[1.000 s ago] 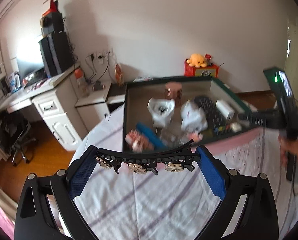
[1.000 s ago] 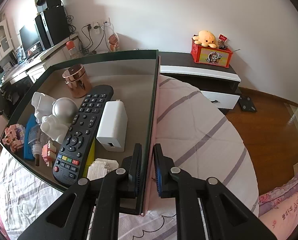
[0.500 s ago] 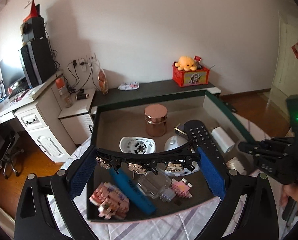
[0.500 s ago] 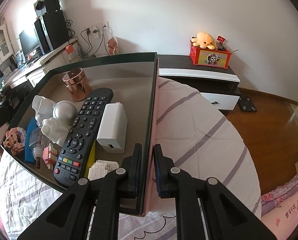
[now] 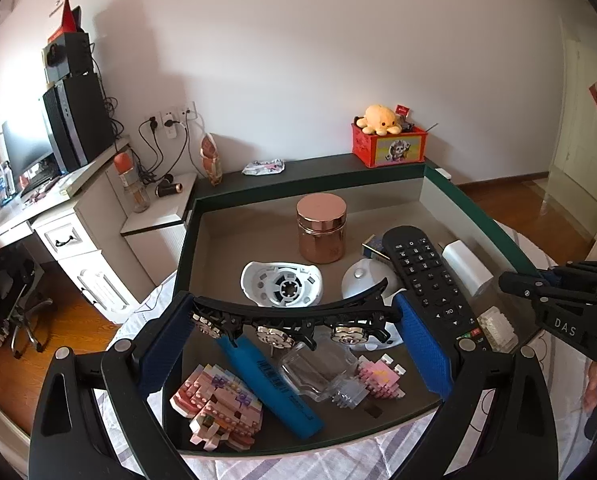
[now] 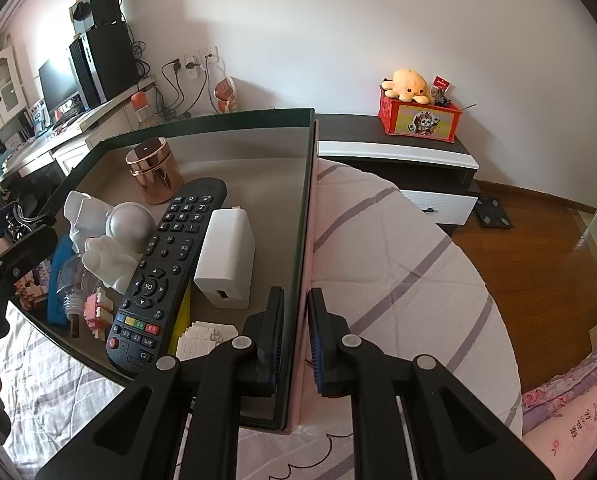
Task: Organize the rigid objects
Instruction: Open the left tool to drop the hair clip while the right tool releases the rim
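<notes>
A black hair clip (image 5: 290, 314) with three metal flowers spans the blue pads of my left gripper (image 5: 294, 322), which is shut on its ends. It hangs above the near half of a dark green box (image 5: 186, 232) lying on the bed. Inside lie a copper canister (image 5: 321, 227), a black remote (image 5: 426, 276), a white charger (image 5: 466, 266), a white astronaut figure (image 5: 282, 284), a blue tube (image 5: 274, 384), a glass bottle (image 5: 318, 368) and pink block figures (image 5: 218, 408). My right gripper (image 6: 296, 300) is shut on the box's right wall (image 6: 304, 220).
The box rests on a white striped bedspread (image 6: 398, 272). Beyond it stand a dark low cabinet (image 6: 394, 140) with a red toy box (image 6: 418, 118), and a white desk (image 5: 70, 216) at the left. Wooden floor (image 6: 538, 260) lies to the right.
My left gripper has carried the hair clip forward from above the bedspread to above the box. The right gripper has kept still on the wall.
</notes>
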Action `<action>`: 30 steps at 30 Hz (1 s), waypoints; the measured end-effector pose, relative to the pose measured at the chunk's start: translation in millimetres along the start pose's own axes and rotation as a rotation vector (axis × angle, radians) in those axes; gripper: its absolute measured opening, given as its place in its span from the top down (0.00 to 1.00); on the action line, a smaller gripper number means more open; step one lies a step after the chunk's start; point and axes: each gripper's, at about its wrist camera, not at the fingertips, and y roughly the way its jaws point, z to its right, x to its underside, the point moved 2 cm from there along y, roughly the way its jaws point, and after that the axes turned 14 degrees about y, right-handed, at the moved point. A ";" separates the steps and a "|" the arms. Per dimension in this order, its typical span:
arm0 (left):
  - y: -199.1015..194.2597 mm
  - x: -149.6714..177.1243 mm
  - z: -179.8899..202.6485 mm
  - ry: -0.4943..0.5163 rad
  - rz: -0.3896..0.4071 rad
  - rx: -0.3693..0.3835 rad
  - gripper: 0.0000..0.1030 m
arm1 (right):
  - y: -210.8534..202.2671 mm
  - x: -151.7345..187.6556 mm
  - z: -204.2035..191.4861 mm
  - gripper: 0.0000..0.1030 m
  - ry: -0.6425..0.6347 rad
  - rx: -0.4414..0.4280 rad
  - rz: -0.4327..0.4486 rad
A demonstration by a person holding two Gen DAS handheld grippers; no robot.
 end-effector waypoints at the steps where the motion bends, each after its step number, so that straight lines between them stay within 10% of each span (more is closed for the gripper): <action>1: 0.0 0.5 -0.7 -0.002 0.002 -0.001 0.04 | 0.0 0.0 0.0 0.88 -0.001 0.001 0.001; 24: -9.9 2.8 -6.0 -0.023 0.022 -0.041 0.00 | -1.0 0.5 -1.0 0.88 -0.010 0.015 0.006; 30: -24.8 2.6 -12.2 -0.040 0.032 -0.060 0.00 | -16.6 -1.6 -3.4 0.70 -0.022 0.016 0.036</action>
